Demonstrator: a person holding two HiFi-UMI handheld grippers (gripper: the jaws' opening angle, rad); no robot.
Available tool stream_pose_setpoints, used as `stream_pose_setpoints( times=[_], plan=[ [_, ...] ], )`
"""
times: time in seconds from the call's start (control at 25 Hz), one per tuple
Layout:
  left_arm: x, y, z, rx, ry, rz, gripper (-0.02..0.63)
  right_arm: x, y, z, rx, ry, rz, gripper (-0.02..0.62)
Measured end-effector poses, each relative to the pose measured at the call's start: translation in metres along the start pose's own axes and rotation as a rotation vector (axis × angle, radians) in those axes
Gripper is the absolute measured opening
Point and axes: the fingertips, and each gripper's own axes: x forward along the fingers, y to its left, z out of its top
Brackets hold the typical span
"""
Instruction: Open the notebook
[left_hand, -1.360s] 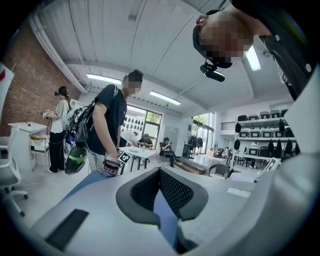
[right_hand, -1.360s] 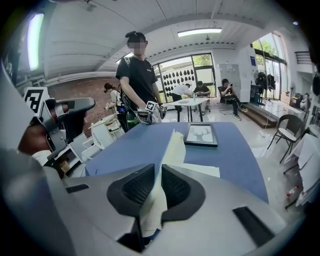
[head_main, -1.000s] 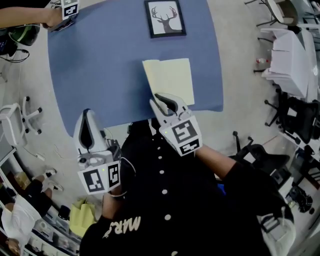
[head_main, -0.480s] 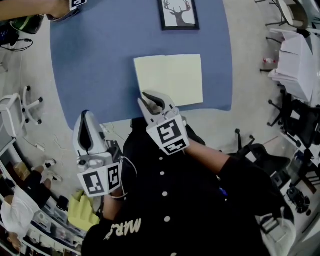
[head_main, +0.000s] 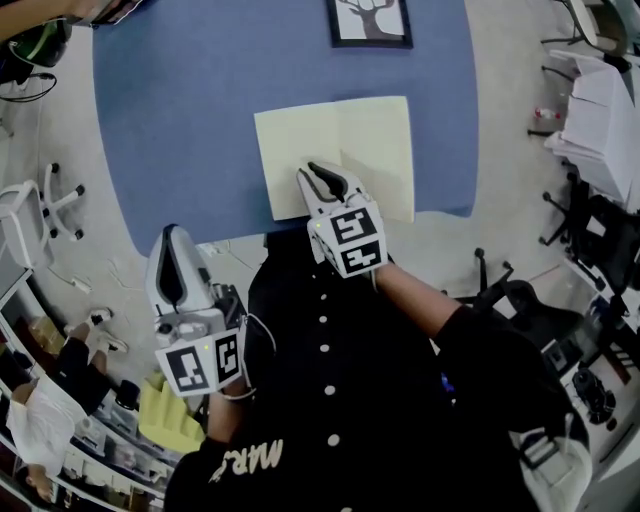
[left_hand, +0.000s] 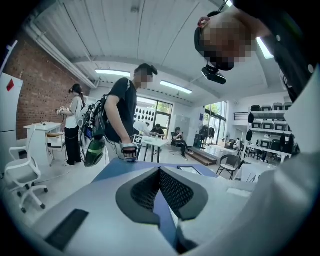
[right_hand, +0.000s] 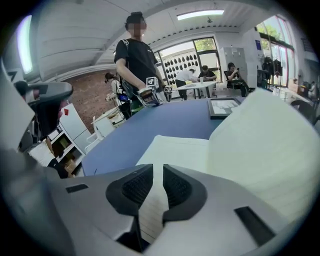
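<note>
As seen from the head view, notebook (head_main: 335, 150) lies open on blue table (head_main: 180, 120), on the near side of a framed deer picture (head_main: 370, 20).

Right gripper (head_main: 322, 178): tips over the pages' near edge. Only its own view shows the jaws narrow and opening, with lined paper seen through the gap, unpinched.

Left gripper (head_main: 172, 262): off the table's near edge. Its own view shows the tips together with nothing between them.

Gripper views alone show a standing person (right_hand: 137, 60) at the table's far end.

The head view's top edge crops the framed picture (head_main: 370, 18); the right gripper view crops the notebook (right_hand: 260, 145).
</note>
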Motion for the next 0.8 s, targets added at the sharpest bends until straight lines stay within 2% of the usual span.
stream_pose_setpoints(
  times=[0.24,0.48,0.64,0.8],
  plan=[
    [0.004,-0.012,-0.005,0.005,0.010,-0.018,0.003,-0.010,-0.031,-0.006,0.034,0.007,-0.062,0.072],
    [0.000,-0.024,-0.009,0.009,0.012,-0.026,0.003,-0.027,-0.078,-0.031,0.069,0.042,-0.158,0.074],
    [0.000,-0.031,-0.009,0.010,0.015,-0.033,0.003,-0.024,-0.082,-0.038,0.065,0.047,-0.135,0.074],
    [-0.002,-0.038,-0.006,0.018,0.011,-0.037,0.003,-0.024,-0.083,-0.039,0.102,0.020,-0.106,0.078]
  ],
)
